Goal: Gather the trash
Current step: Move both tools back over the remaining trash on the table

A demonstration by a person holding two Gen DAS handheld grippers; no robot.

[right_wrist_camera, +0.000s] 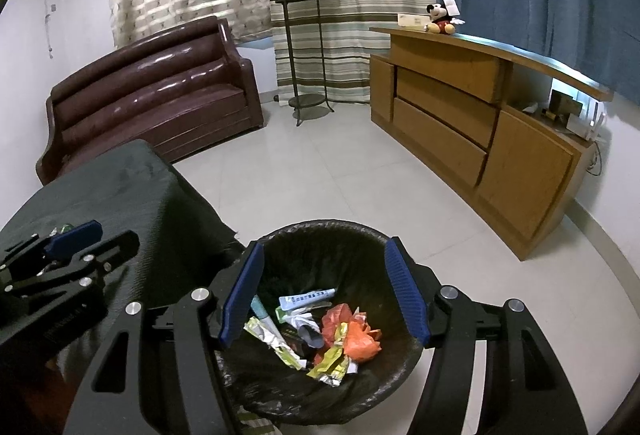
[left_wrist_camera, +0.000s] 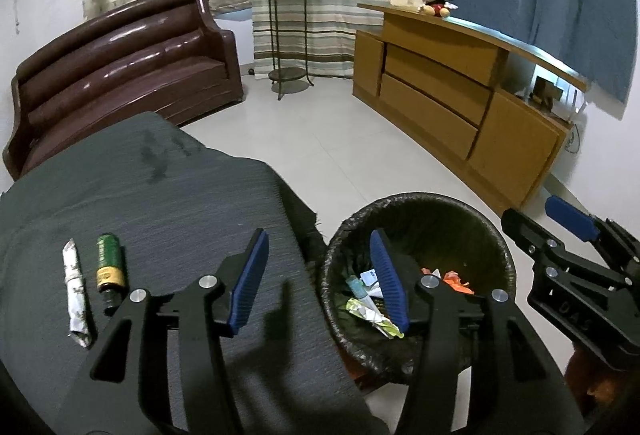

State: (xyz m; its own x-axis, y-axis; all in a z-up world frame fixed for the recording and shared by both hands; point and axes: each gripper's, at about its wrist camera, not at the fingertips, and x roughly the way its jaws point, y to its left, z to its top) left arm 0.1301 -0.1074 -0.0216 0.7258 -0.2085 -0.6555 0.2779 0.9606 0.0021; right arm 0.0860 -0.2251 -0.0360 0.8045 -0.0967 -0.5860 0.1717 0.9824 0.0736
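A black-lined trash bin [left_wrist_camera: 420, 207] [right_wrist_camera: 320, 231] stands on the floor beside a table under dark cloth [left_wrist_camera: 180, 195] [right_wrist_camera: 120, 175]. Inside lie several wrappers [right_wrist_camera: 340, 335] and a tube [right_wrist_camera: 306, 298]. On the cloth lie a rolled paper scrap [left_wrist_camera: 76, 293] and a green battery [left_wrist_camera: 108, 261]. My left gripper [left_wrist_camera: 318, 281] is open and empty, straddling the table's edge and the bin's rim. My right gripper [right_wrist_camera: 326, 297] is open and empty above the bin's mouth. It also shows at the right of the left wrist view [left_wrist_camera: 560, 227].
A brown sofa [left_wrist_camera: 120, 67] stands at the back left. A plant stand [left_wrist_camera: 286, 27] is against the curtains. A wooden cabinet [left_wrist_camera: 460, 103] with a Mickey toy [left_wrist_camera: 436, 1] runs along the right. Tiled floor [left_wrist_camera: 320, 139] lies between them.
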